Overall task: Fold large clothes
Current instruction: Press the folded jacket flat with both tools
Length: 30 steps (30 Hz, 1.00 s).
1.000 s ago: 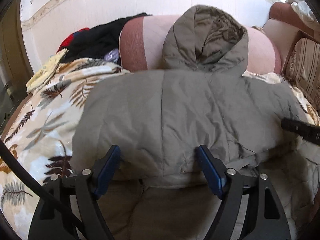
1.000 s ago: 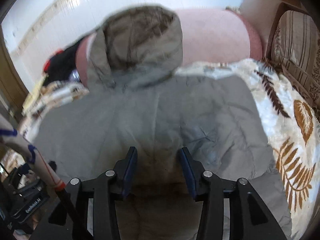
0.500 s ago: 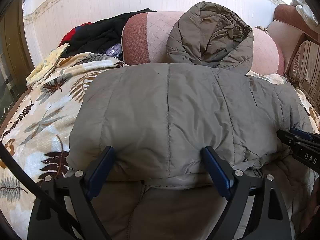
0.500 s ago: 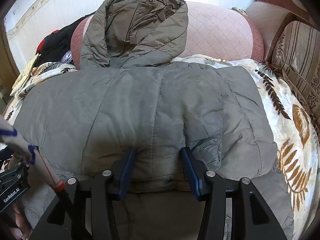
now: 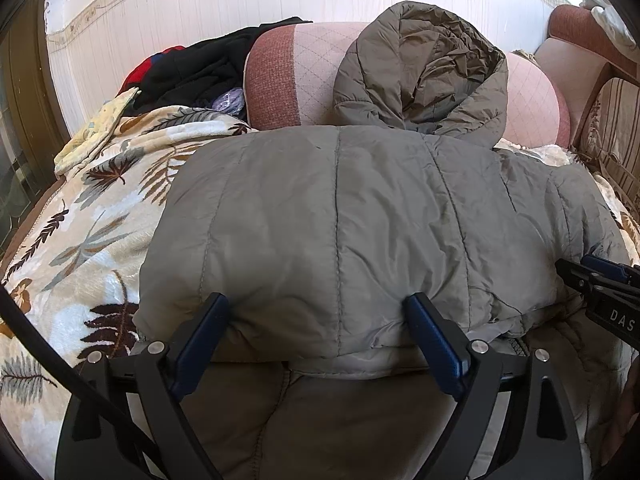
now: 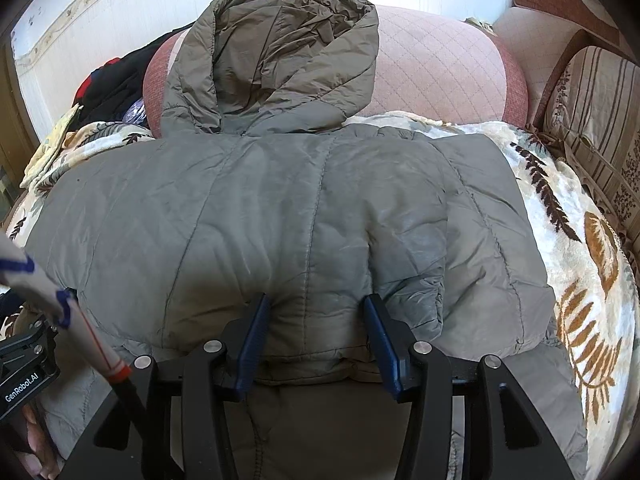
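The grey hooded jacket (image 5: 360, 220) lies folded on the leaf-patterned blanket (image 5: 92, 232), directly ahead of both claws. The left claw (image 5: 318, 320) has its fingers wide apart at the folded edge. The right claw (image 6: 316, 316) is also apart, its fingers pressing into the padded fold without clamping it.

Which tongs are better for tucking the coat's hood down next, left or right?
Probably the right tongs. In their view the hood stands almost straight ahead above the coat. From the left tongs it sits off toward the right. Both tongs are open at the folded edge.
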Motion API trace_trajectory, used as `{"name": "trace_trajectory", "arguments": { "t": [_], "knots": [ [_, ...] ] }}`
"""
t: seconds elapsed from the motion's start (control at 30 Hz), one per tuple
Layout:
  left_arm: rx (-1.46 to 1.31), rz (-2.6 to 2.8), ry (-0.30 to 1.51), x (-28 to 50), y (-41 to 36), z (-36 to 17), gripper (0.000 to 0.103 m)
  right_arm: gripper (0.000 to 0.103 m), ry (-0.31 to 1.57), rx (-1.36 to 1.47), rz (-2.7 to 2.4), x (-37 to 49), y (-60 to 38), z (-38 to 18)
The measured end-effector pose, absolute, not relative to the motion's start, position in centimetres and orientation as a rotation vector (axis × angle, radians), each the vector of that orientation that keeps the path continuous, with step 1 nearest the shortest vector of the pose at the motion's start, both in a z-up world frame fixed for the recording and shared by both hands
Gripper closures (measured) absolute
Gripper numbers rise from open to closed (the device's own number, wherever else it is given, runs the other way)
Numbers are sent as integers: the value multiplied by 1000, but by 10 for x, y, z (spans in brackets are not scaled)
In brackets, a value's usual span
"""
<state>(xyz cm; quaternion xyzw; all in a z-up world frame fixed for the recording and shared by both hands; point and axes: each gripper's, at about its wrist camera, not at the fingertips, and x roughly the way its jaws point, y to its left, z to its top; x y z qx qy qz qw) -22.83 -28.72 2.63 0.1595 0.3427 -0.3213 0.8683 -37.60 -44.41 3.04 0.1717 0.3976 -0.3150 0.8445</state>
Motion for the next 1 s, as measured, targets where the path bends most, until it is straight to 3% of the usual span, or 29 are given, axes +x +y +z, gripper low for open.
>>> {"name": "trace_trajectory", "arguments": {
  "t": [1.0],
  "knots": [
    [336, -669, 717, -228, -288, 26, 11, 49, 840, 357, -667, -375, -443, 30]
  ]
}}
